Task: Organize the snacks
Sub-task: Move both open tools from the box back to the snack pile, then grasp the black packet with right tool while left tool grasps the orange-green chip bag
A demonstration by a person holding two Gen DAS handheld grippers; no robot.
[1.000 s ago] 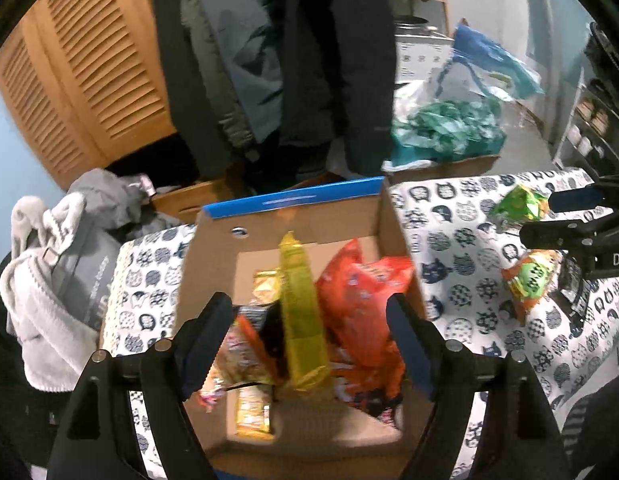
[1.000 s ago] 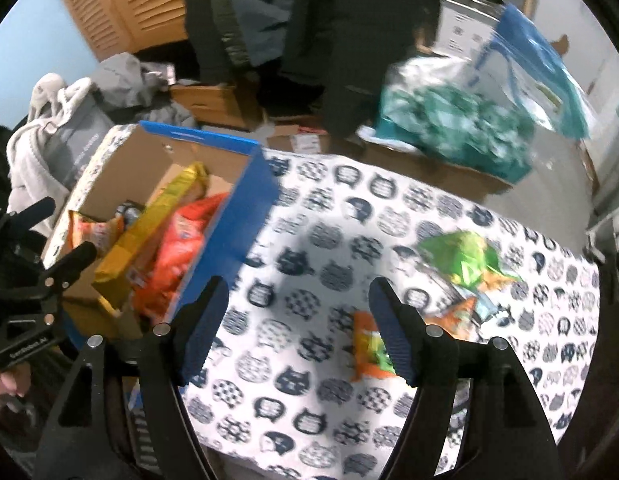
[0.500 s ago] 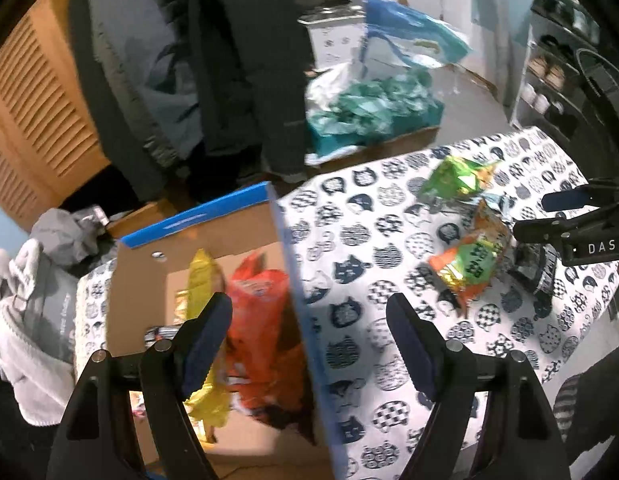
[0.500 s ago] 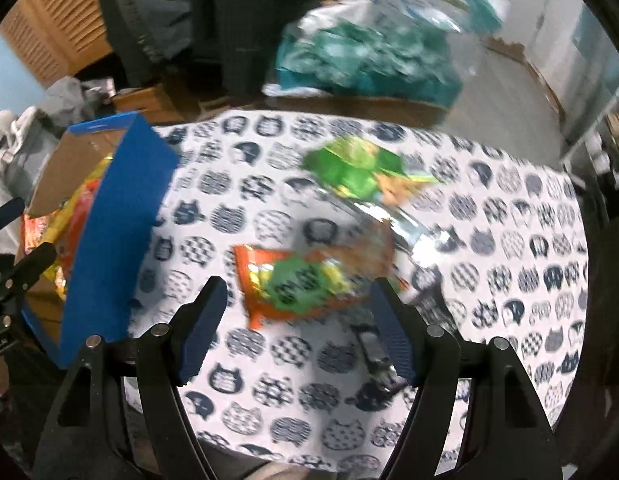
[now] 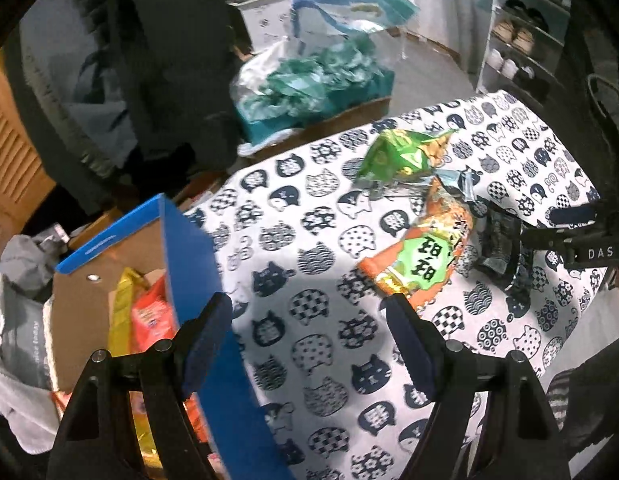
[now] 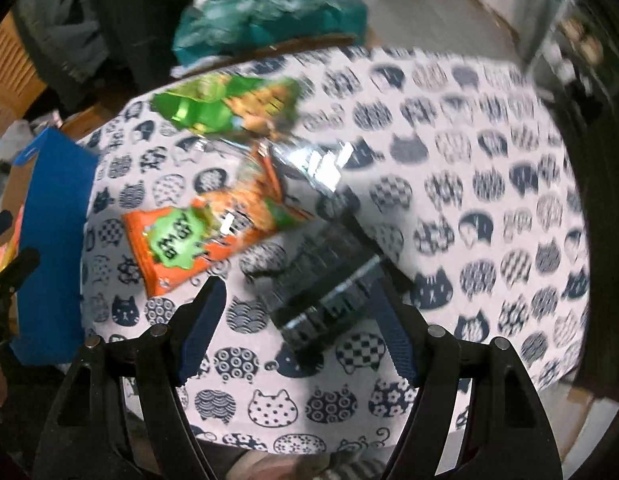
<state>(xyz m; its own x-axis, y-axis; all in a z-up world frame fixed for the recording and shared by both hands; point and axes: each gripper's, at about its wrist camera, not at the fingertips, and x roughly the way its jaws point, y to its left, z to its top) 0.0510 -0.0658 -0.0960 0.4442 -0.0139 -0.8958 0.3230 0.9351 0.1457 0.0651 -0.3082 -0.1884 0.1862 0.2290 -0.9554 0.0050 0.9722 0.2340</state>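
Right gripper [image 6: 297, 328] now down over the cat-print surface [image 6: 469, 184], fingers [image 6: 203, 324] spread wide with nothing pressed between them, the dark foil packet [image 6: 325, 284] lying on the cloth right under the gap. A second ago aimed mostly at the box; now swung across and dipped toward the loose snacks. Likely the reach for the next packet, not yet a grip. Pointing steeply down, view blurred.

Left gripper [image 5: 309, 340] likewise spread and empty, hovering above bare cloth just beside the blue wall of the cardboard box [image 5: 189, 256]. Earlier straddling the box's contents; now shifted off it toward the surface, tilted steeply down. Box seen at the left with yellow and red packets [image 5: 149, 316] standing inside.

Farther out, the orange packet [image 5: 425, 256] flat on the cloth beside the dark one, its far end touching the green packet [image 5: 401, 156]. Three snacks apparently left to box.

Beyond the surface's edge, a bag of teal wrappers [image 5: 309, 88] and dark coats [image 5: 169, 60] hanging.
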